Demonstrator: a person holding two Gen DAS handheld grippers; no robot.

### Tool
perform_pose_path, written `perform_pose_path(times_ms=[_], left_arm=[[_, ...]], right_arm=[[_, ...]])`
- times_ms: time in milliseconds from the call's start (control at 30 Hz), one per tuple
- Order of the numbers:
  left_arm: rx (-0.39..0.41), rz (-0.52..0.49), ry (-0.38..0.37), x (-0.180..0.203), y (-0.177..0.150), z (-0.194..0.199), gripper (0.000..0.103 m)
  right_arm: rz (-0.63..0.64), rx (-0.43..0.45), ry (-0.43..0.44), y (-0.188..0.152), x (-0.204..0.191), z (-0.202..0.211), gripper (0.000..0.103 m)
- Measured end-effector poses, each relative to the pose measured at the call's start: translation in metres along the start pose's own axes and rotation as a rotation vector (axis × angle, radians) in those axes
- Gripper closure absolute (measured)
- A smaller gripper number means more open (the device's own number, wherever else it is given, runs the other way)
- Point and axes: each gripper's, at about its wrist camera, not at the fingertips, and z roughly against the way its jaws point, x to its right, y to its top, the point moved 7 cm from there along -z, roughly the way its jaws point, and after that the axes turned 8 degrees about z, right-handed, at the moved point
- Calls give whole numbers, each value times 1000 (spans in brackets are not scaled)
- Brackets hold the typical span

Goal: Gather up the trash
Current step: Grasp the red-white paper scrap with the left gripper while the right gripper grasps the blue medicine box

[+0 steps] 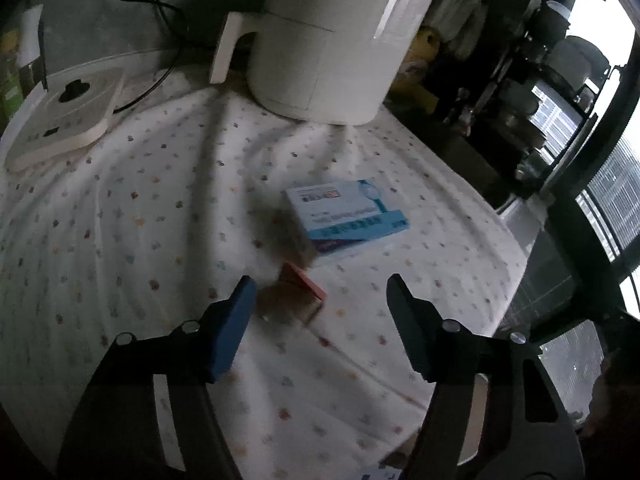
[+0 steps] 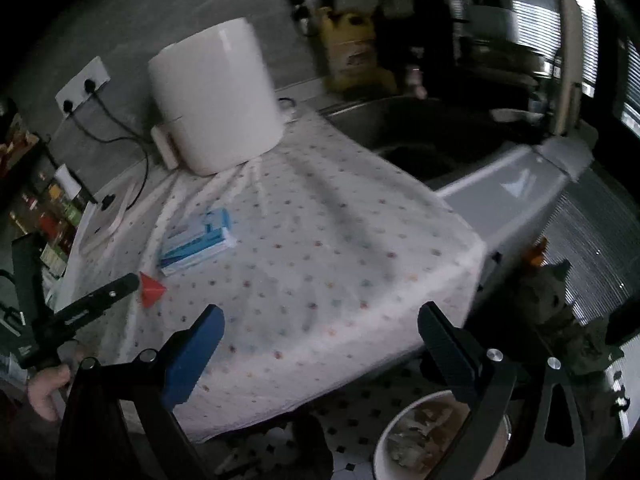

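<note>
A small red-pink carton (image 1: pixel 298 292) lies on the dotted white cloth (image 1: pixel 160 220), close in front of a blue-and-white box (image 1: pixel 348 212). My left gripper (image 1: pixel 320 288) stands open over the carton: the blue pad is just left of it, the black finger well to its right, neither pressing. In the right wrist view the carton (image 2: pixel 151 290) shows as a red wedge beside one of the left gripper's fingers (image 2: pixel 114 291), with the blue-and-white box (image 2: pixel 198 242) behind it. My right gripper (image 2: pixel 322 312) is open and empty above the cloth's near edge.
A white air fryer (image 1: pixel 336 48) stands at the back, a flat white appliance (image 1: pixel 64 116) at far left with cables. A sink (image 2: pixel 420 136) lies right of the cloth. A white bin (image 2: pixel 404 436) holding scraps sits on the tiled floor below. A hand (image 2: pixel 48 388) holds the left gripper.
</note>
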Motion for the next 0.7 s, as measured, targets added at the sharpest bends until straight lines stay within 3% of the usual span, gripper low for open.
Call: perform_pose_path(times_ms=[100, 133, 200, 400, 500, 700], left_arm=[[-34, 2, -2, -8, 2, -17, 45], [-48, 0, -3, -9, 2, -21, 51], [-107, -21, 2, -12, -2, -36, 73], [-96, -30, -25, -25, 14, -28, 77], [-67, -20, -4, -45, 32, -19, 77], [-15, 28, 27, -92, 60, 0, 77]], right_arm=[[22, -11, 15, 10, -18, -14, 8], [25, -14, 20, 11, -23, -17, 8], [36, -25, 37, 16, -37, -28, 8], [63, -66, 128, 29, -85, -64, 9], [59, -106, 167, 37, -108, -88, 15], [32, -209, 226, 40, -143, -136, 15]])
